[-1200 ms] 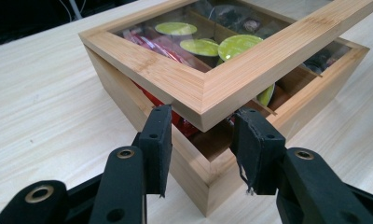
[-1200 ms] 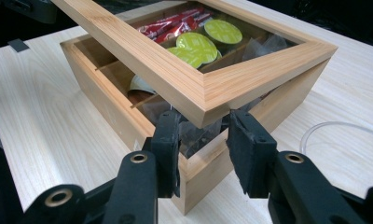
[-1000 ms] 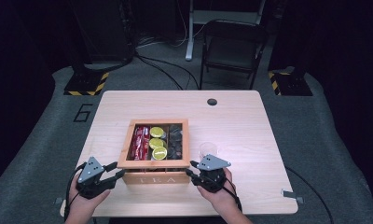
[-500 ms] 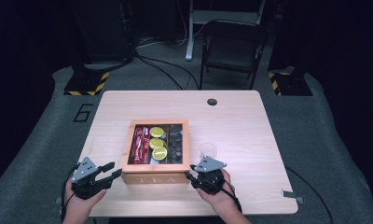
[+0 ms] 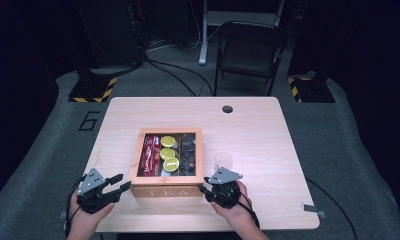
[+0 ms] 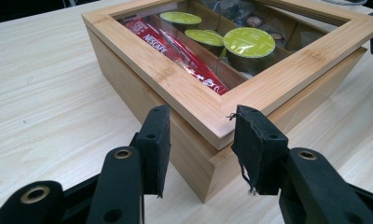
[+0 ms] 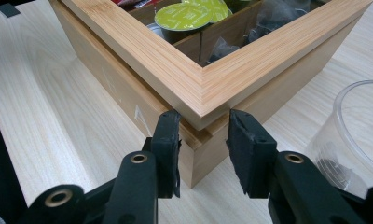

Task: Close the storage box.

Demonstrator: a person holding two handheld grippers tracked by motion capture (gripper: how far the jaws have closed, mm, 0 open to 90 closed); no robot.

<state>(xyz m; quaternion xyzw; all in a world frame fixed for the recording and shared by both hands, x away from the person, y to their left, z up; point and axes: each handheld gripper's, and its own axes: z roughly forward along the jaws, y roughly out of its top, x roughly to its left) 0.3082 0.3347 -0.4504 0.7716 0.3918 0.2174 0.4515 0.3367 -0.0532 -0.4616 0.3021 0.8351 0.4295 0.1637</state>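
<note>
Wooden box (image 5: pixel 163 190) at the near-centre of the table (image 5: pixel 268 130); a gripper at each front corner.
Left gripper (image 5: pixel 119 182) has turned to face its corner, jaws apart, empty, short of it, so a two-handed hold looks unready; right gripper (image 5: pixel 204 190) brackets its corner, grip unclear.

Beyond your black fingers (image 6: pixel 154 140) you see the pale bamboo box (image 6: pixel 194 93), red sachets (image 6: pixel 175 46) with white lettering, lime-green pods (image 6: pixel 248 42), and the light woodgrain counter (image 6: pixel 44 84).

A pale wooden desk (image 5: pixel 268 130) carries a glass-lidded bamboo box (image 5: pixel 167 180) near its front edge, with a clear plastic cup (image 5: pixel 223 161) just beside the box's right side.
</note>
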